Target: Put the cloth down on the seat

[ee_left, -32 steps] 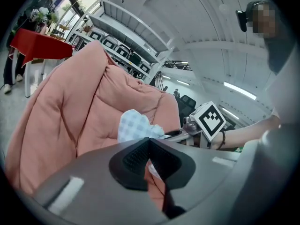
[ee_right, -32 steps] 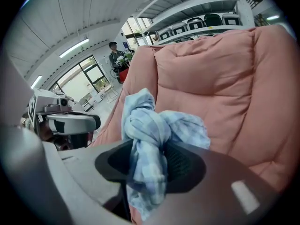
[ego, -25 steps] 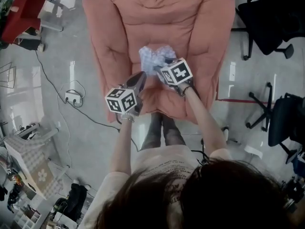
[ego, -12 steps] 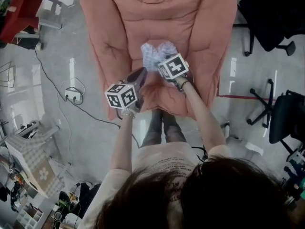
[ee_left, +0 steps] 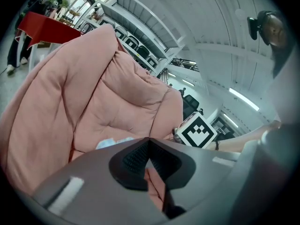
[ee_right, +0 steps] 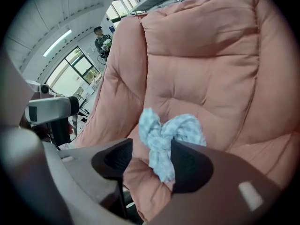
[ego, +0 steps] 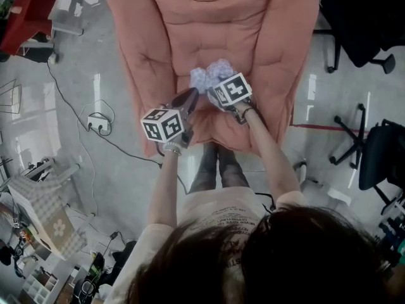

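Right gripper (ee_right: 152, 159): jaws spread wide, having just been opening; state released. The cloth (ee_right: 164, 137) stands between the two dark ribbed pads (ee_right: 193, 167); its lower tail lies against the pad at the view's right; a clear gap separates it from the other pad; neither pad presses on it. The gripper points steeply down at the seat (ee_right: 140, 184).

Left gripper (ee_left: 149, 146): jaws closed, tips meeting; state clenched on nothing. Only pink upholstery shows through the narrow slot below the tips. In the head view the left gripper (ego: 188, 97) hangs over the front of the seat (ego: 199, 120), just beside the right gripper (ego: 212, 88) and lower in the picture; the two do not touch.

Cloth (ego: 210, 75): pale blue and white, bunched into a knot-like bundle; it sits on the seat cushion near the base of the backrest, directly ahead of the right gripper's tips; in the left gripper view a small pale patch of it (ee_left: 112, 142) shows just above the jaw housing.

Armchair (ego: 209, 18): pink, thickly padded, with raised side bolsters; it stands on a grey polished floor (ego: 101, 68). Black office chairs (ego: 357, 24) stand at the right; a white power strip (ego: 96, 126) with cable lies on the floor at the left.
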Available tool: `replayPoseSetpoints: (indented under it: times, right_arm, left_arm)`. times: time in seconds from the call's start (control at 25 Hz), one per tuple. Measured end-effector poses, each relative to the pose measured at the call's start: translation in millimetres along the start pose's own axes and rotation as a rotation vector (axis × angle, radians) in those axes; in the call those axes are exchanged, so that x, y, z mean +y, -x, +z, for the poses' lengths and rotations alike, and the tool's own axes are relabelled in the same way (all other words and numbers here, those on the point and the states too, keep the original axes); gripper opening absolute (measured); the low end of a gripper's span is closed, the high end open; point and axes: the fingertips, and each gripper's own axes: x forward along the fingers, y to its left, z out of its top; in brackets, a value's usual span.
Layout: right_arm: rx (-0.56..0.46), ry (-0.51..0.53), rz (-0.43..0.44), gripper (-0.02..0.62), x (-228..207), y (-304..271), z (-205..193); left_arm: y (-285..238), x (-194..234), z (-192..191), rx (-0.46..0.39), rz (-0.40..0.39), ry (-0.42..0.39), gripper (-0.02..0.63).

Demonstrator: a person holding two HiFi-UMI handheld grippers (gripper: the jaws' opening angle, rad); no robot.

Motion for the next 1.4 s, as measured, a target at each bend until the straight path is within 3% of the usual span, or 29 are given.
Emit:
replayPoseSetpoints:
  times: [0.28, 0.68, 0.88, 1.16, 1.4]
  right_arm:
    - [0.007, -0.02, -0.002, 0.242, 1.2, -3.4, -14.3]
    - [-0.028, -0.029, 0.04, 0.24, 9.5, 4.8, -2.9]
    - [-0.102, -0.023, 0.052, 0.179, 16.1, 17.8, 5.1]
    - [-0.2, -0.034, 0.116, 0.164, 32.0, 44.9, 9.9]
    - [-0.286, -0.037, 0.143, 0.111, 47.0, 76.8, 10.0]
  left_arm:
    - [1.6, 0.6, -5.6, 0.003, -0.002, 0.01, -0.014]
    - [3.2, -4.1, -9.3, 0.007, 0.0, 0.011, -0.014]
    - [10.7, -5.8, -10.1, 0.0, 0.008, 0.01, -0.014]
    - [18.3, -24.6, -8.5, -0.016, -0.003, 0.002, -0.014]
    - [30.8, -49.3, -9.3, -0.025, -0.034, -0.01, -0.014]
